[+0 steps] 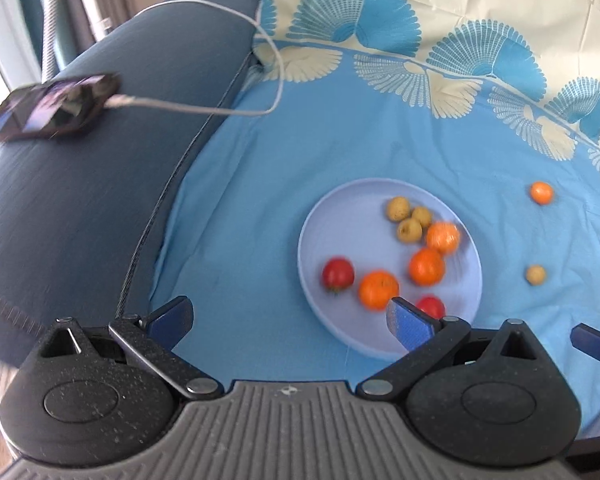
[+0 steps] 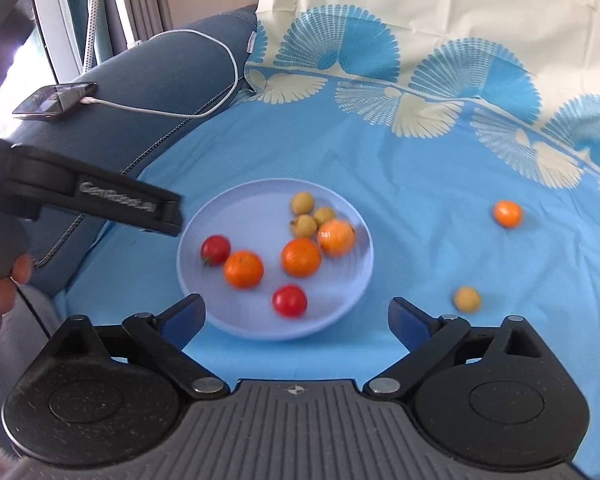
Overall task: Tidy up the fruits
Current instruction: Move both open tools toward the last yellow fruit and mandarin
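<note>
Fruits (image 2: pixel 301 257) (orange, red, yellow-green) fill lilac plate (image 2: pixel 236 204).

Both wrist cameras look steeply down and forward over their own claws at the blue sheet. Each sees the plate (image 1: pixel 312 248) (image 2: pixel 196 216) from near, the left view from further left. Both share the phone (image 1: pixel 48 106) (image 2: pixel 54 100) at upper left.

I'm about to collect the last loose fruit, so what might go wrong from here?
1. The round orange fruit and small yellow fruit lie on soft blue cloth; a nudge from the open right gripper may roll them away.
2. The shallow lilac plate already holds eight round fruits; another dropped in might knock one out.
3. The open left gripper hangs close by; the two could collide.
</note>
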A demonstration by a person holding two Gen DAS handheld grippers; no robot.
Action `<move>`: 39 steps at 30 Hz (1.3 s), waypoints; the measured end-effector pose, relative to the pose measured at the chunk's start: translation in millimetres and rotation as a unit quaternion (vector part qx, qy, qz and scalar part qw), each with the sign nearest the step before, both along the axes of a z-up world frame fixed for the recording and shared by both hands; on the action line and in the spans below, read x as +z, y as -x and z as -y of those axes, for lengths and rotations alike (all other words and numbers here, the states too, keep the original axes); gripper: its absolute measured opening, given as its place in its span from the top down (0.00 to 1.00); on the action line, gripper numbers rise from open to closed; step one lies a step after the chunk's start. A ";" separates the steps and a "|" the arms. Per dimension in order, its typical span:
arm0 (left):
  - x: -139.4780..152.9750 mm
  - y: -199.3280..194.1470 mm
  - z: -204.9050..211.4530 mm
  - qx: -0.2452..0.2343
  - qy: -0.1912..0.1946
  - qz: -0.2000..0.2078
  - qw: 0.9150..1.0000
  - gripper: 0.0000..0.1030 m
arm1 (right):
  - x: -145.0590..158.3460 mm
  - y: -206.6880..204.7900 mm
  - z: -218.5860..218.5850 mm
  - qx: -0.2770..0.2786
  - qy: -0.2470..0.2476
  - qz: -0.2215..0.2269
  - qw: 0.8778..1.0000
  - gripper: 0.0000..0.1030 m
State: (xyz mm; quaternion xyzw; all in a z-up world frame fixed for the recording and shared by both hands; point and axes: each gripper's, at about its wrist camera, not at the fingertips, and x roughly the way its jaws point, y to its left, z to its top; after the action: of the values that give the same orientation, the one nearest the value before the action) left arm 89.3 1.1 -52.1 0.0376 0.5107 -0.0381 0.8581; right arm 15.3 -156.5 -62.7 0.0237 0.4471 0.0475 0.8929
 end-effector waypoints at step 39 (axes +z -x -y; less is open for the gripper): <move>69.9 106.3 -18.0 0.000 0.023 0.080 0.997 0.00 | 76.7 124.2 -10.8 -0.030 0.010 0.118 0.992 0.01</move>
State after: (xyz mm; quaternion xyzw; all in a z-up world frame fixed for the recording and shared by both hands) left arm -17.0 19.1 17.7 0.0209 0.4398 -0.0462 0.8967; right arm -108.9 -145.7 14.0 0.0218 0.3377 0.0187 0.9408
